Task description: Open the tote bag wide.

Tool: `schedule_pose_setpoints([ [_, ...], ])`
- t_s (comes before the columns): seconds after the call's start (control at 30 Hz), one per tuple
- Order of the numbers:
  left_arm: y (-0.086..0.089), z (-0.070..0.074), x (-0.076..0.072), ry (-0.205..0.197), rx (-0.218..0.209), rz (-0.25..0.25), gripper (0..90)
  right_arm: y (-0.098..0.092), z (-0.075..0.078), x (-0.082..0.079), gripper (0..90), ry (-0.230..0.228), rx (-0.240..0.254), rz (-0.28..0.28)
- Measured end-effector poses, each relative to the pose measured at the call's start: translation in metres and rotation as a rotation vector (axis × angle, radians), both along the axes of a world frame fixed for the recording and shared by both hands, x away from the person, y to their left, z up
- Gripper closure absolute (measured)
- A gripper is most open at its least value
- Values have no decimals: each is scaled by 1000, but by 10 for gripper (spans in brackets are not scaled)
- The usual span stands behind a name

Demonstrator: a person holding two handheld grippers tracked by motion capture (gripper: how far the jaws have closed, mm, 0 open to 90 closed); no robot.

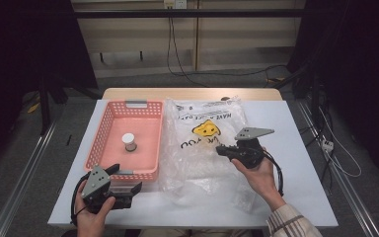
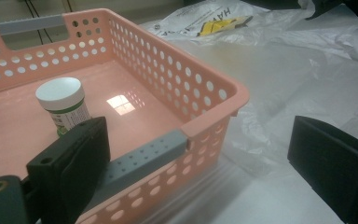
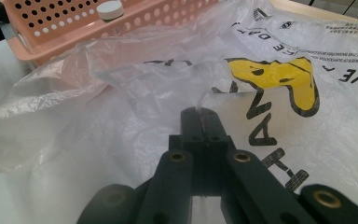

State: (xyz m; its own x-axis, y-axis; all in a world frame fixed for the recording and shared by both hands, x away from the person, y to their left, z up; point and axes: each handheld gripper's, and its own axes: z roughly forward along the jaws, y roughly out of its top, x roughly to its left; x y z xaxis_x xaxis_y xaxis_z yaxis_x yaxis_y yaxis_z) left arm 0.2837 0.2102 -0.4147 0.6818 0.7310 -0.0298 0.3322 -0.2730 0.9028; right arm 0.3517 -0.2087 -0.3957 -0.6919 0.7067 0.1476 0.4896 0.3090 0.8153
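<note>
The right gripper (image 1: 223, 150) sits over the clear plastic bag (image 1: 205, 148) spread on the white table (image 1: 296, 148). Its jaws are pressed together, and in the right gripper view (image 3: 200, 114) a thin fold of the bag's film rises from between the tips, so it appears to be pinching the bag. The yellow smiley print (image 3: 284, 79) lies just ahead and to the right of those tips, with black lettering beyond and beside it.

The left gripper (image 1: 123, 180) is held at the near edge of the pink perforated basket (image 1: 109, 121), jaws spread wide and holding nothing. In the left gripper view (image 2: 200, 154) one jaw stands over the inside of the basket (image 2: 214, 93) and the other outside it, above the bag (image 2: 307, 70), so the basket's near corner and grey handle (image 2: 140, 161) lie between them. A small white-capped jar (image 2: 63, 105) with a green label stands upright on the basket floor, just ahead of the inner jaw.
</note>
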Motion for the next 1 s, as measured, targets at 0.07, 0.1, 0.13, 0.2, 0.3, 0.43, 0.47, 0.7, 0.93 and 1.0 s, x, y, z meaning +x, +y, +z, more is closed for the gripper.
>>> schedule_pose_setpoints([
  [0.07, 0, 0, 0, 0, -3, 3, 55, -1, 3, 1, 900, -12, 7, -2],
  [0.1, 0, 0, 0, 0, -6, 2, 55, -1, 3, 1, 900, -12, 7, -2],
  [0.13, 1, 0, 0, -3, -7, 0, 55, -2, 6, 2, 900, -22, 13, -5],
  [0.2, 1, 1, 0, -4, -6, 4, 55, -3, 7, 2, 900, -26, 17, -7],
  [0.3, 1, 1, 0, -3, -8, 6, 55, -5, 13, 5, 900, -42, 37, -14],
  [0.43, 1, 1, 0, -4, -10, 6, 55, -7, 21, 8, 900, -61, 63, -19],
  [0.47, 1, 0, 0, -2, -12, 10, 55, -7, 21, 8, 900, -61, 63, -19],
  [0.7, 4, 0, 2, 3, -21, 16, 55, -5, 32, 15, 900, -87, 99, -22],
  [0.93, 4, 1, 3, -1, -26, 13, 55, -4, 45, 19, 900, -125, 133, -26],
  [1.0, 4, 1, 3, 0, -26, 12, 55, -5, 46, 18, 900, -131, 144, -29],
])
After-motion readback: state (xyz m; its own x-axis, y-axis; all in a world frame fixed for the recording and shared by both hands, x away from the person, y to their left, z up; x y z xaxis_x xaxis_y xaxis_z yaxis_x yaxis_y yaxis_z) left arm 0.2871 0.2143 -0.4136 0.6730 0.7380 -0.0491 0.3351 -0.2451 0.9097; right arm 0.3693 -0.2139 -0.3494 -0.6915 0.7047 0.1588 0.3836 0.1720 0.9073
